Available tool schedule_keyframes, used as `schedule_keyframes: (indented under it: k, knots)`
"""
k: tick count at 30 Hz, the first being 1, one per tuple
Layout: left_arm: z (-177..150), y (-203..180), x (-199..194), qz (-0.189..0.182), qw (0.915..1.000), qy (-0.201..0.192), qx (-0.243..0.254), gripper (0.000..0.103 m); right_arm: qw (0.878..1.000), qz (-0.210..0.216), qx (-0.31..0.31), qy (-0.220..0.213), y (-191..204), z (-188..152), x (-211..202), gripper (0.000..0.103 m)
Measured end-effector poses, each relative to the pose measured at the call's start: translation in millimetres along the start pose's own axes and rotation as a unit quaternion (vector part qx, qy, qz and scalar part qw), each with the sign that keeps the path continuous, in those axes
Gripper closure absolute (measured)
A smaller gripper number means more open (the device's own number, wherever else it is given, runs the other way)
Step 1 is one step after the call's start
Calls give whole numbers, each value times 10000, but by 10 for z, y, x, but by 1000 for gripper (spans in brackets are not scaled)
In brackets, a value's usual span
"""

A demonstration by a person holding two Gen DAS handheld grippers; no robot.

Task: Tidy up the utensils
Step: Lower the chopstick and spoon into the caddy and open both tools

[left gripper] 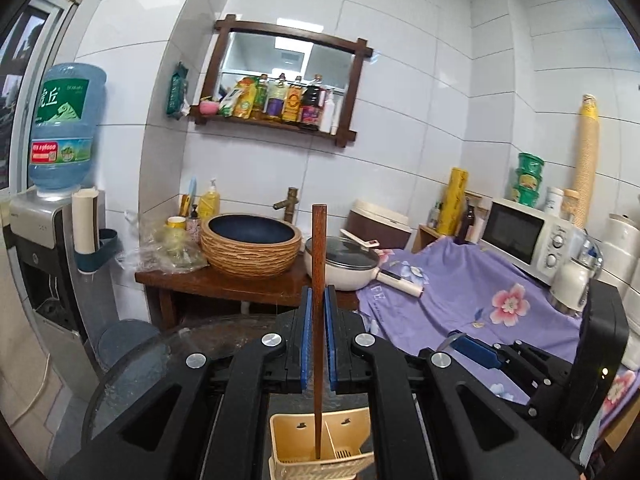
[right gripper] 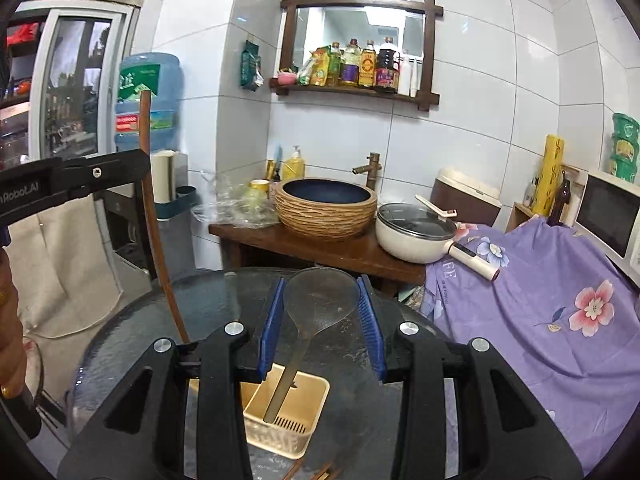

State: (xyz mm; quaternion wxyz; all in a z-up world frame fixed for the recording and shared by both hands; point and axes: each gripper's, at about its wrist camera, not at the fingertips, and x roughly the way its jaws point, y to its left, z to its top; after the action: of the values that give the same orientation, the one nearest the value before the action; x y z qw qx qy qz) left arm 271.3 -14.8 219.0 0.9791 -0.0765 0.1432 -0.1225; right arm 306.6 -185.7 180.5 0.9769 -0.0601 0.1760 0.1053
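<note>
1. The left gripper (left gripper: 319,312) is clenched on a wooden stick (left gripper: 319,280), its blue jaws pressed to both sides of the upright shaft.
2. The stick's lower end hangs inside the caddy (left gripper: 320,440), a beige slotted holder on the bench; its upper end rises well above the jaws.
3. The right gripper (right gripper: 323,300) grasps a translucent ladle (right gripper: 320,300) by its bowl, jaws part-spread and set against either edge.
4. The ladle's handle slants down into the caddy (right gripper: 286,412), its tip near the slotted floor.
5. The caddy stands on a round glass bench (right gripper: 224,292), directly below both grippers; in the left view a divider splits it, and the stick is in the left compartment.
6. Just in front of the caddy, at the right view's bottom edge, lie chopsticks (right gripper: 320,472), only partly seen.
7. Beyond the caddy, a dark wooden counter (right gripper: 304,248) carries a woven-look basin (right gripper: 326,212) and a lidded white pan (right gripper: 416,236).
8. To the right of the caddy, purple floral cloth (right gripper: 540,300) drapes a surface, with a microwave (left gripper: 528,236) behind it.
9. To the left of the caddy stands a water dispenser (left gripper: 60,160).
</note>
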Motion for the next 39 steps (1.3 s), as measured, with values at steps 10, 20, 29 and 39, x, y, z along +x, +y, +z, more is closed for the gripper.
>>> schedule_keyframes:
  k: [10, 20, 29, 39]
  knots:
    - [-545, 172, 423, 334, 9989, 294, -112, 97, 9990, -120, -101, 421, 125, -536, 534, 66]
    - [-962, 296, 634, 304, 9960, 833, -83, 97, 9969, -31, -126, 771, 188, -921, 747, 66]
    - [-1131, 322, 742, 282, 9934, 1113, -50, 97, 9966, -55, -134, 808, 181, -1017, 769, 66]
    - [-1100, 421, 655, 172, 9932, 1114, -296, 60, 9983, -65, 18, 587, 134, -1015, 647, 30]
